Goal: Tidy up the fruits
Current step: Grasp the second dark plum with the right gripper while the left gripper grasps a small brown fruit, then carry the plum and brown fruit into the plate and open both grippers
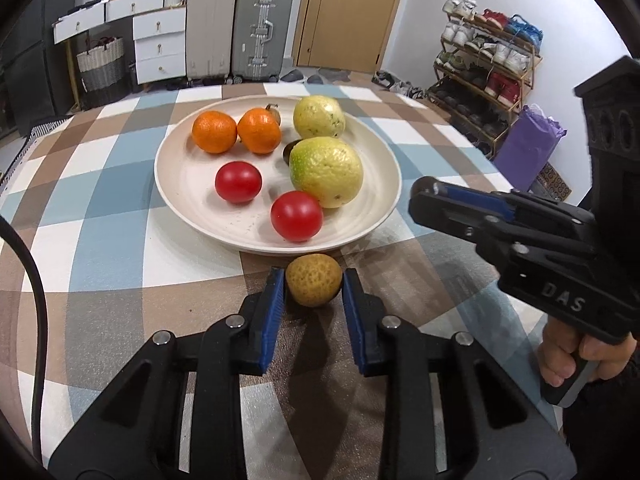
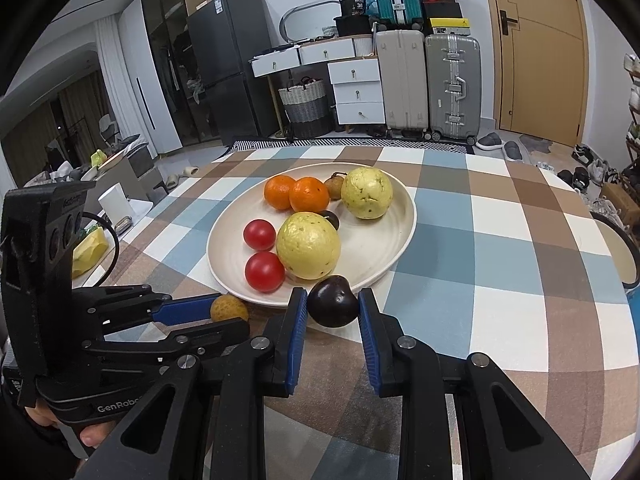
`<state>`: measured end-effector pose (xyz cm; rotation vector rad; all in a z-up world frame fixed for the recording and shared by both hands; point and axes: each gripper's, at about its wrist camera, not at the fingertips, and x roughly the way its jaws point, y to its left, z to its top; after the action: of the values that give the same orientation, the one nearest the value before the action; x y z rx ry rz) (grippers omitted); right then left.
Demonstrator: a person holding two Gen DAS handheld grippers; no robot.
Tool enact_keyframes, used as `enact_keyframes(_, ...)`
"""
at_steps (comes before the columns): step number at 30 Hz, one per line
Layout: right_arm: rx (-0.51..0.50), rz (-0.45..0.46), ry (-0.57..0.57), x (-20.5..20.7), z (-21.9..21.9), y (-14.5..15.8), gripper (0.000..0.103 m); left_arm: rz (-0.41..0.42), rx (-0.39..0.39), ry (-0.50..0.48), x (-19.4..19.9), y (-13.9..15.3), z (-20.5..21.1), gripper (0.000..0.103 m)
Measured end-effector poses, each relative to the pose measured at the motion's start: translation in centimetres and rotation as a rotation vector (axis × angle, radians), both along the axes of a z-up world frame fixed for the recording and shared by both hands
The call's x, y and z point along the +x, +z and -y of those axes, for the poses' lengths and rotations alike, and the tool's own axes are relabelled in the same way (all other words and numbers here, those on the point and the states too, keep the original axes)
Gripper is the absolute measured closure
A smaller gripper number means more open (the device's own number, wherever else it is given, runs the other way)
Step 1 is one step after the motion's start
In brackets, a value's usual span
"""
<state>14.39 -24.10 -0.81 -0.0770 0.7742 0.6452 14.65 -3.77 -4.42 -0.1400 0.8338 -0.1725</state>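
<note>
Checkered tablecloth (image 1: 120,216) fills lower frame, suitcases (image 1: 262,28) and door along top. Left gripper (image 1: 313,284) at bottom centre, blue pads clamped on small speckled tan fruit (image 1: 314,280), just below plate rim. Right gripper (image 2: 333,304) bottom centre of right wrist view, fingers touching dark purple fruit (image 2: 333,301) both sides, right at plate edge. Cream plate (image 1: 180,184) mid-frame holds two oranges (image 1: 215,132), two tomatoes (image 1: 238,182), two yellow-green guavas (image 1: 326,172), plus couple small fruits half hidden behind.
</note>
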Motion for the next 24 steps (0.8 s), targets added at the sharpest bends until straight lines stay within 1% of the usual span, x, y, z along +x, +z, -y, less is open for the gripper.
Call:
enact_keyframes(4, 0.008, 0.009, 0.001, -0.1, 0.1, 0.1, 0.077, 0.041, -0.001, -0.025, -0.9, 0.7, 0.1, 0.077)
enact_keyframes(8, 0.027, 0.020, -0.003, -0.1, 0.4, 0.5, 0.077, 0.092, 0.005, -0.022, -1.6, 1.7, 0.1, 0.077)
enact_keyframes(15, 0.062, 0.038, -0.022, 0.0, 1.0, 0.9, 0.077, 0.144, -0.003, 0.040, -2.2, 3.1, -1.3, 0.077)
enact_keyframes(20, 0.096, 0.062, -0.039, 0.0, 1.4, 1.3, 0.077, 0.155, -0.011, 0.086, -1.9, 3.5, -2.5, 0.077)
enact_keyframes(24, 0.093, 0.069, -0.043, 0.0, 1.3, 1.3, 0.077, 0.162, -0.013, 0.109, -1.4, 3.7, -3.3, 0.077)
